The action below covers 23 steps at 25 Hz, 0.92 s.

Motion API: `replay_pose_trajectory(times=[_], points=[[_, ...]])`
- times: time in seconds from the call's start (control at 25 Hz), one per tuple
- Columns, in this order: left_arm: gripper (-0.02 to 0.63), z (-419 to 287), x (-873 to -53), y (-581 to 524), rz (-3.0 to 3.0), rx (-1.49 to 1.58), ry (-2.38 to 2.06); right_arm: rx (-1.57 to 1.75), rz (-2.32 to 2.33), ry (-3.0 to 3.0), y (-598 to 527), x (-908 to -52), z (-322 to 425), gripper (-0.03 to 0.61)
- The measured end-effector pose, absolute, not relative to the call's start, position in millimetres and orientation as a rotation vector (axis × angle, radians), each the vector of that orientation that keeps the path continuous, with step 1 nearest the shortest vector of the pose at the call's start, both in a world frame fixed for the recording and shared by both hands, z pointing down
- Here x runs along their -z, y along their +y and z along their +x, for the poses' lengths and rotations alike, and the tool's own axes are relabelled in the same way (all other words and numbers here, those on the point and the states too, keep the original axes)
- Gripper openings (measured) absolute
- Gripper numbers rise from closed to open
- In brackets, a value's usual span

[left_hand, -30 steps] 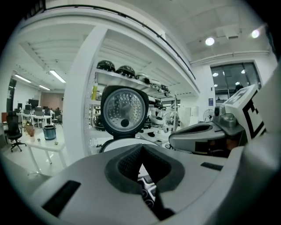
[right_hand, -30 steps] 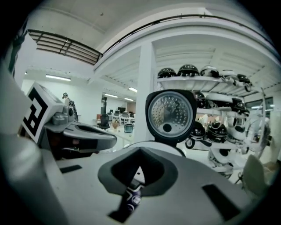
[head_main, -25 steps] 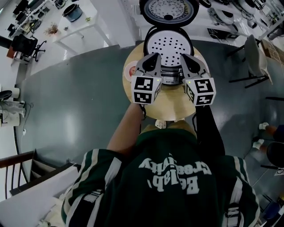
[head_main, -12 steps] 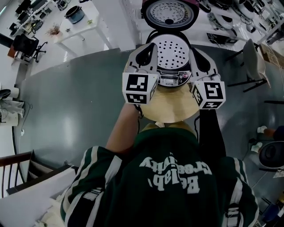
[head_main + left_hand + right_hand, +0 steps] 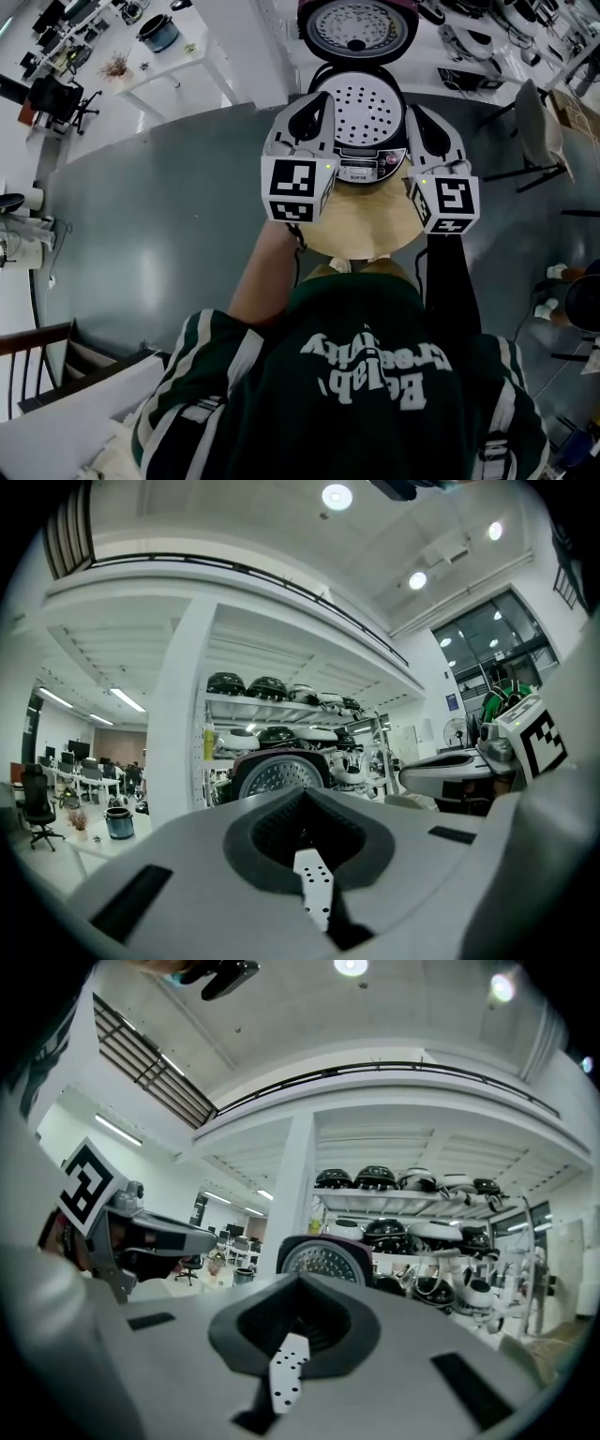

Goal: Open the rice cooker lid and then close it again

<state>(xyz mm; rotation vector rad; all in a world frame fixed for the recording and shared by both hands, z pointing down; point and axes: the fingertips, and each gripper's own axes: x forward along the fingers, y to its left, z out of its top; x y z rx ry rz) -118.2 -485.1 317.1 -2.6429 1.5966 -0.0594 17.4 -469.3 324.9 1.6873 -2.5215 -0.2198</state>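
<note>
Standing open on a round wooden table (image 5: 361, 230), the cooker (image 5: 370, 169) has its lid (image 5: 358, 26) tipped right back at 12 o'clock, with the perforated tray (image 5: 361, 105) in the pot uncovered. By that, the opening half looks done and the closing has not begun.

The left gripper (image 5: 314, 101) hangs at the cooker's 9 o'clock and the right gripper (image 5: 422, 114) at its 3 o'clock, both close beside the body. I cannot tell whether either touches it. Each one's own view shows its jaws drawn together down to a thin slit, with a strip of the tray visible through it and nothing held. Both point towards 12 o'clock, and the upturned lid sits just above the jaw tips in the left gripper view (image 5: 277, 775) and the right gripper view (image 5: 323, 1260). Held level either side like this, they seem placed to reach up behind the lid and press it down rather than to pinch anything.

The cooker takes up the table's far half, leaving the near half bare. A grey floor (image 5: 141, 216) lies below. White desks (image 5: 169, 66) stand at 11 o'clock, a chair (image 5: 534, 122) at 3 o'clock, and beyond the lid are shelves (image 5: 412, 1194) loaded with more cookers.
</note>
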Motion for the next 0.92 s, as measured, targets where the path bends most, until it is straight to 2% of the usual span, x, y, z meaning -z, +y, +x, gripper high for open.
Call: replay_pose_trajectory(times=[0.92], points=[[-0.005,-123.4,-320.3,-484.2,-2.652,0.108,1.611,0.189,1.678,-2.545,-471.1,-327.3,10.6,0.003]])
